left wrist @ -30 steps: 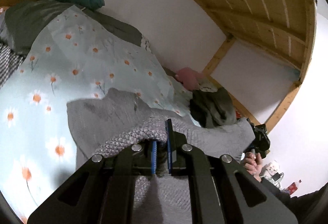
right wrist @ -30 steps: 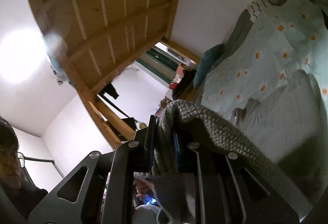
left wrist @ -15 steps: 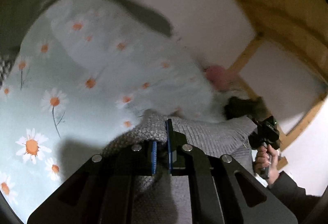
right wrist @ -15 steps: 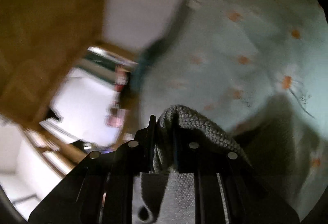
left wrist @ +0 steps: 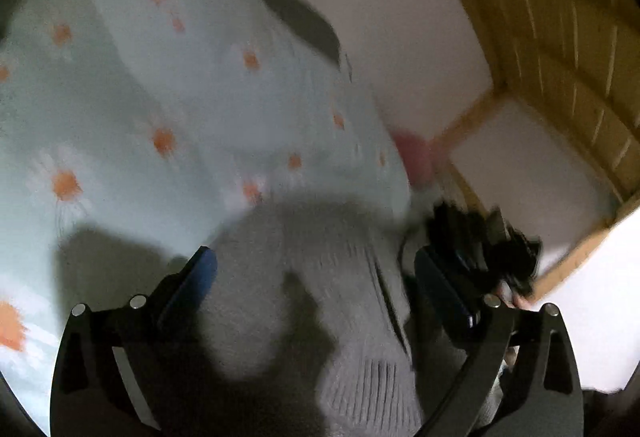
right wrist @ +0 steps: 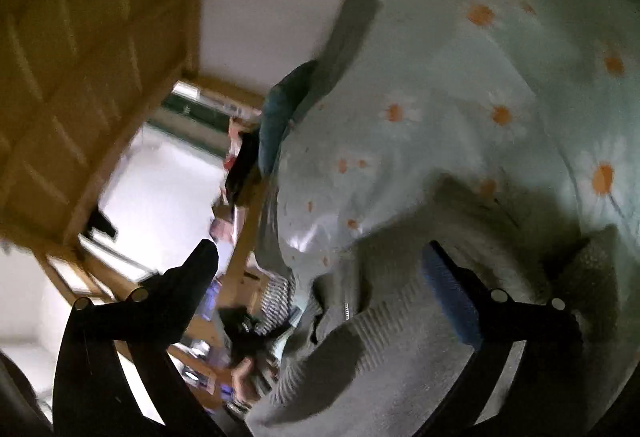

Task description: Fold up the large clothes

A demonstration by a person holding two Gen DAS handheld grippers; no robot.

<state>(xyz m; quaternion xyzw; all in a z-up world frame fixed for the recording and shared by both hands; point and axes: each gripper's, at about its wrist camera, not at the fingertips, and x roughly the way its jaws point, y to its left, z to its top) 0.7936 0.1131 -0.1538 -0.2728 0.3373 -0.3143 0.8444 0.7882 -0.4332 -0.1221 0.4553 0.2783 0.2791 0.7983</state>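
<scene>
On daisy-print bedspread (left wrist: 120, 97), grey sweater (left wrist: 320, 277), wooden frame (left wrist: 560, 37)

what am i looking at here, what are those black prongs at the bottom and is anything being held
No robot here: a person holds a two-finger gripper in each hand, and each gripper carries a wide-angle camera looking along its fingers. So the black prongs are the fingers.

One picture comes from the left gripper, the other from the right gripper. Both are blurred.

Below them lies a grey knitted sweater on a bed with a pale daisy-print duvet, which also shows in the right view. Wooden slats run overhead.

Both grippers' jaws have just been opening and stand wide apart. The sweater lies under them, gripped by neither.
</scene>
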